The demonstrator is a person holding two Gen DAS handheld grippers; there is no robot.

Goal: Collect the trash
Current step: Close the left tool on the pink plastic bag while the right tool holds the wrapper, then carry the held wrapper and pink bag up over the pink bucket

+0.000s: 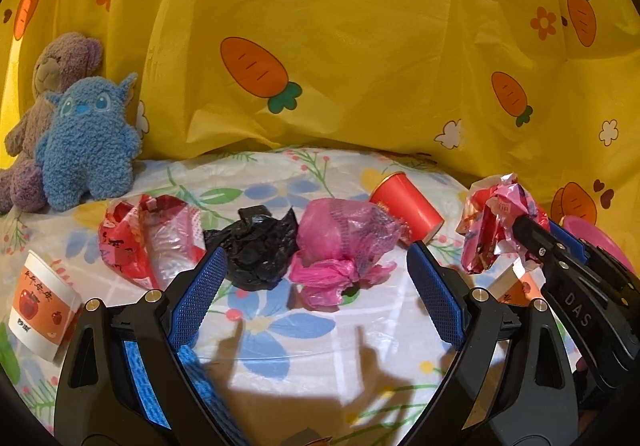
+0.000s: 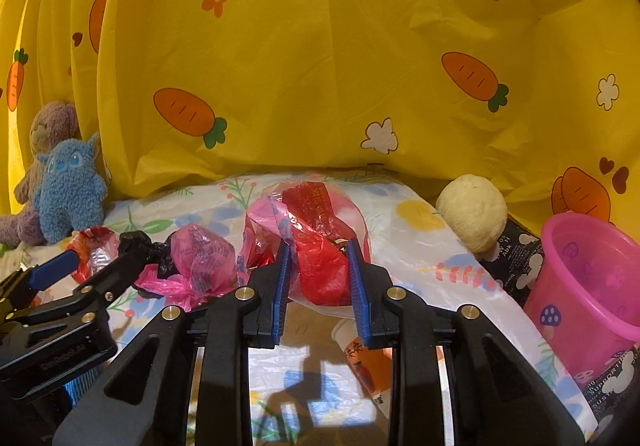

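My right gripper [image 2: 318, 250] is shut on a crumpled red and pink snack wrapper [image 2: 316, 242] and holds it above the table; it also shows in the left wrist view [image 1: 496, 222]. My left gripper [image 1: 316, 258] is open and empty, just short of a black plastic bag [image 1: 256, 246] and a pink plastic bag [image 1: 340, 246]. A red and clear wrapper [image 1: 148, 238] lies to the left. A red paper cup [image 1: 408, 206] lies on its side behind the pink bag. A pink bin [image 2: 584, 274] stands at the right.
A white and orange paper cup [image 1: 44, 306] lies at the left; another [image 2: 368, 362] lies under my right gripper. Blue [image 1: 88, 150] and purple [image 1: 52, 86] plush toys sit at the back left. A cream plush [image 2: 472, 210] sits beside the bin. A yellow carrot-print curtain [image 1: 360, 46] hangs behind.
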